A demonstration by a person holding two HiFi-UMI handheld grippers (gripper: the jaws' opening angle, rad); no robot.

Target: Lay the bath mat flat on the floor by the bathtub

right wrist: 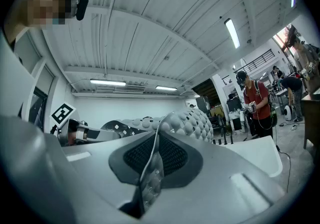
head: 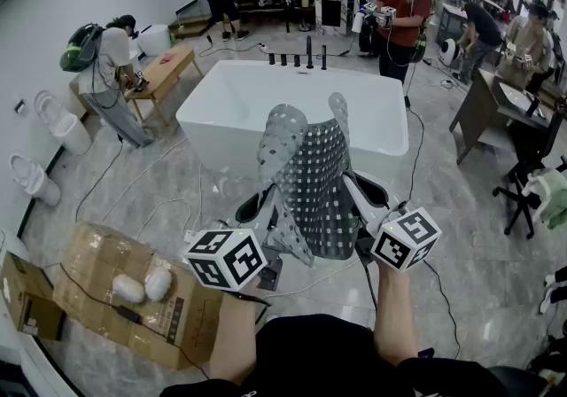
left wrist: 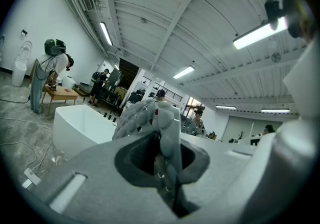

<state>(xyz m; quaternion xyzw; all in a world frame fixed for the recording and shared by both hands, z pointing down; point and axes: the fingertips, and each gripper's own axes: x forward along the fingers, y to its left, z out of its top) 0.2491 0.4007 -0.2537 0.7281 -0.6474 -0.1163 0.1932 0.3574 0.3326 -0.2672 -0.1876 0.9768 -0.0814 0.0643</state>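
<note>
Clearly, in the head view the task is not yet done: 1 bath mat hangs crumpled in the air, off the floor, with 1 bathtub at its 12 o'clock. 2 grippers carry it, the left gripper at the mat's 8 o'clock and the right gripper at its 4 o'clock. Lowering, spreading and letting go look to be what is left.

In the left gripper view, the left gripper has its jaws clamped on 1 bunched fold of the mat, with the tub at 9 o'clock.

In the right gripper view, the right gripper has its jaws pressed together on 1 thin edge of the mat.
</note>
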